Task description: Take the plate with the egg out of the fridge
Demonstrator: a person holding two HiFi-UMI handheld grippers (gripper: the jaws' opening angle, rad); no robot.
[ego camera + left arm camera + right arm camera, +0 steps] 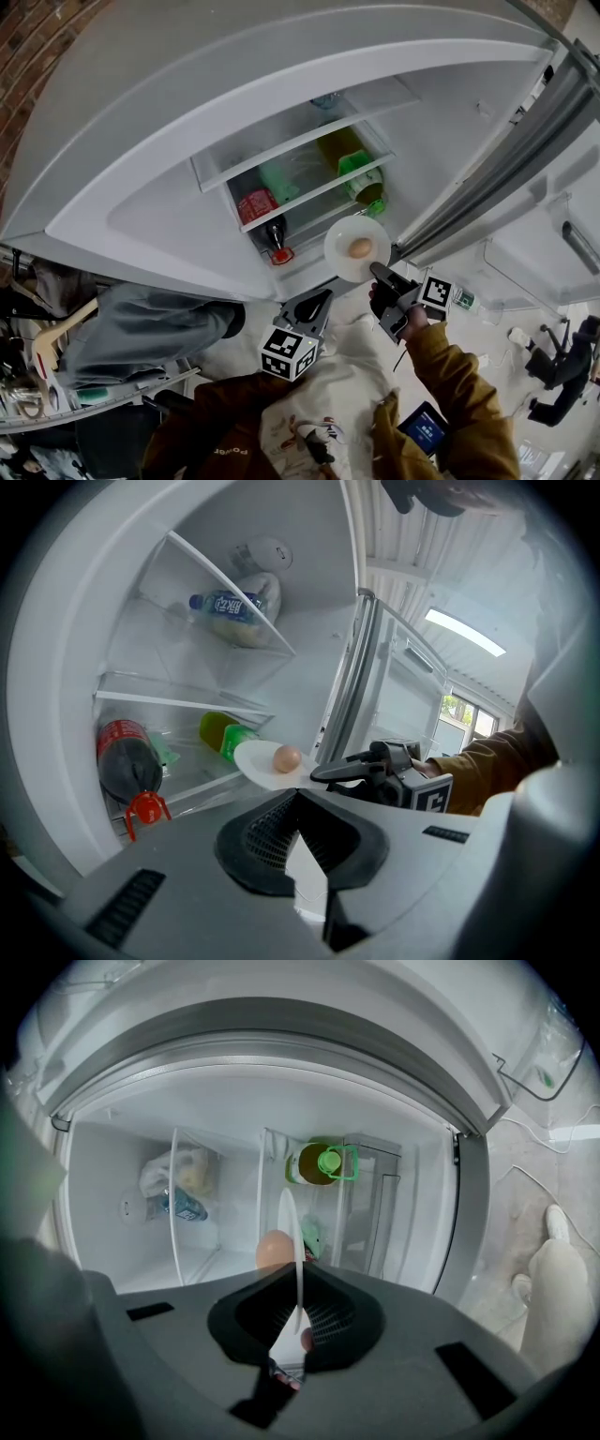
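egg lies on plate, bottles in fridge.

text: none legible | bottle label: blurred | jacket print: unclear

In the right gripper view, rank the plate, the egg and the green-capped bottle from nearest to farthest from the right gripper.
1. plate: clamped edge-on between the jaws of the right gripper.
2. egg: on the plate, just past the jaw tips, left of the rim.
3. green-capped bottle: deep inside the fridge, beyond both.
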